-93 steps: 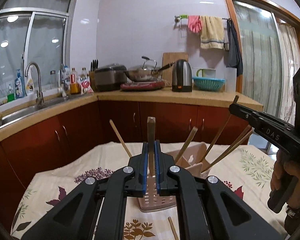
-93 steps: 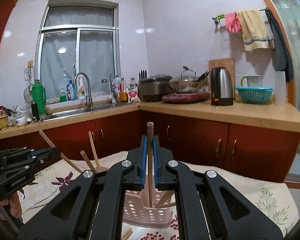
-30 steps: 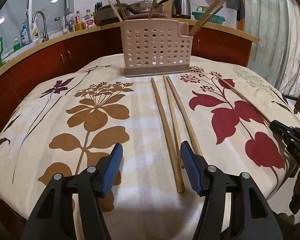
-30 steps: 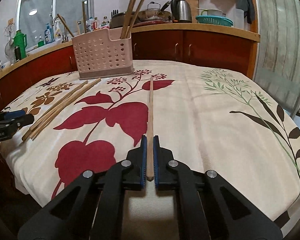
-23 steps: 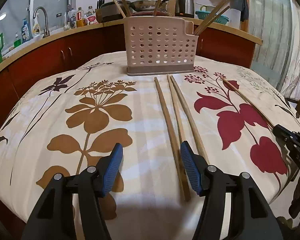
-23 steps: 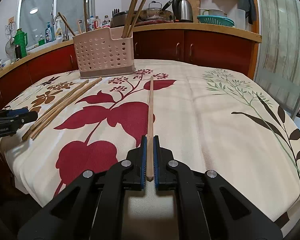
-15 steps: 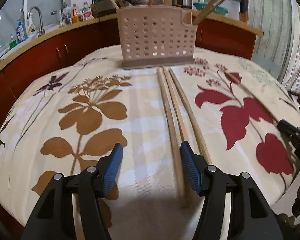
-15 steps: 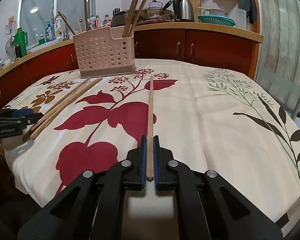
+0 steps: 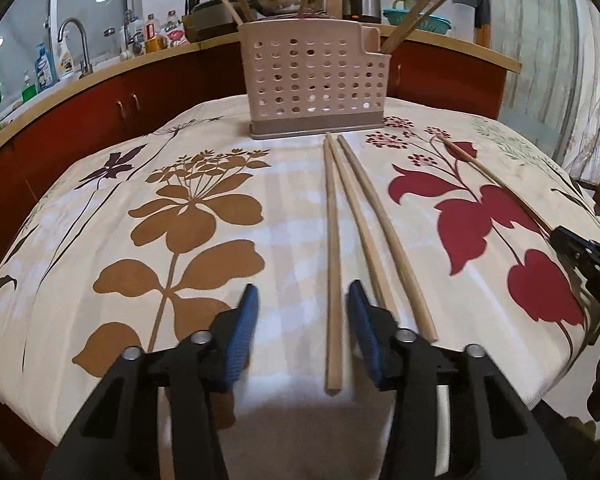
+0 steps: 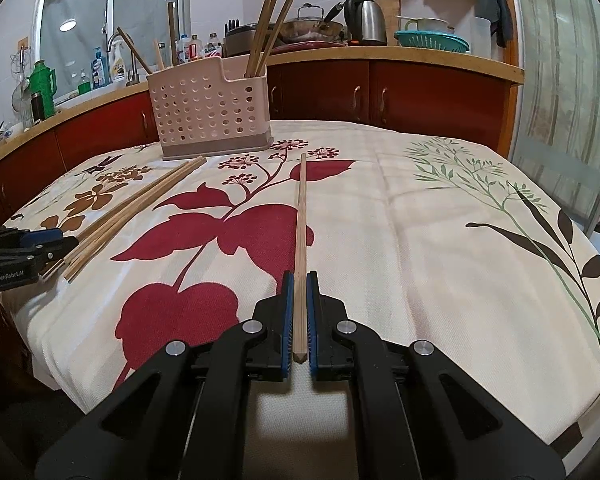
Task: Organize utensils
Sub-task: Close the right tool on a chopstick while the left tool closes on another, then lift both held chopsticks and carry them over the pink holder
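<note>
three loose chopsticks [image 9: 352, 216] lie side by side on the floral tablecloth [image 9: 172, 216], their far tips just short of the pink perforated utensil holder [image 9: 314, 80], and a fourth chopstick [image 10: 301, 240] lies alone to their right. the left gripper [image 9: 300, 320] sits low at the near ends of the three; its jaws have just been closing, with the leftmost chopstick [image 9: 332, 260] between the blue pads but not yet pressed, so it is spread around it rather than pinching. that low, end-on approach looks chosen to take one stick without dragging its neighbours, though the middle one runs just under the right pad and may get nudged or caught. the right gripper [image 10: 298, 312] is pressed together on the near end of the lone chopstick, whose length lies along the cloth towards the holder, probably ready to be lifted. several chopsticks [image 10: 266, 28] already stand in the holder. beyond the table are red cabinets, a kettle [image 10: 366, 20], a wok and a sink tap; nothing lies between sticks and holder.
</note>
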Action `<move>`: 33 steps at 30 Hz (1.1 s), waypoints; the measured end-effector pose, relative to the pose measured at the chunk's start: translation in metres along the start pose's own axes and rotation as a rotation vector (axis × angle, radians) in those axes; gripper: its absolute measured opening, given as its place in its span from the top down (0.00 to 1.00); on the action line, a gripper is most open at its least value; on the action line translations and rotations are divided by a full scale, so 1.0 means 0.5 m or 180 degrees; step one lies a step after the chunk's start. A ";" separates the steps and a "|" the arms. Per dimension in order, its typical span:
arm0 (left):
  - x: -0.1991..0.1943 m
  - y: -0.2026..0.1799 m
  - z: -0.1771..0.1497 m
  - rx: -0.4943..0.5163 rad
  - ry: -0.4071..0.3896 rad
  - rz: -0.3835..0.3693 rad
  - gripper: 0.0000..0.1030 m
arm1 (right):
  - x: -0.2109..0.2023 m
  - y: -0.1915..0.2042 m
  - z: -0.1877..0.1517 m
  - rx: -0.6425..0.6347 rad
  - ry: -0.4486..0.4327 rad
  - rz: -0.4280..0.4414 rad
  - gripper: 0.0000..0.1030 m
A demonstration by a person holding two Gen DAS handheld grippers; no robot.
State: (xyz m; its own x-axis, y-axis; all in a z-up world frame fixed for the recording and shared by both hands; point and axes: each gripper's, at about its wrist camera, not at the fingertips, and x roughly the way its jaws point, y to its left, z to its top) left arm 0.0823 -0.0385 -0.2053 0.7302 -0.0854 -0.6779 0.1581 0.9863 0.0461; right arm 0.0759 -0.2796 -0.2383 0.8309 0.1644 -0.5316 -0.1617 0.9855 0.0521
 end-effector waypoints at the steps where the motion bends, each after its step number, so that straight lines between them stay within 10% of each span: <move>1: -0.001 -0.004 -0.001 0.0031 -0.0010 -0.0009 0.67 | -0.001 0.001 -0.001 -0.0007 -0.0003 -0.0005 0.93; 13: -0.009 -0.006 -0.004 0.0090 0.0032 -0.0028 0.91 | -0.027 0.012 0.010 -0.0036 -0.0088 0.0015 0.94; 33: -0.141 0.006 0.043 0.0131 -0.0639 0.0051 0.94 | -0.146 0.054 0.111 -0.0136 -0.0589 0.0095 0.94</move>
State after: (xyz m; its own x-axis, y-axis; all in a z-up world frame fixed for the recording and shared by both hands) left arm 0.0456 -0.0323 -0.1416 0.8500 -0.1000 -0.5173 0.1694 0.9816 0.0886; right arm 0.0404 -0.2626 -0.1510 0.9085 0.2025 -0.3656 -0.2069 0.9780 0.0274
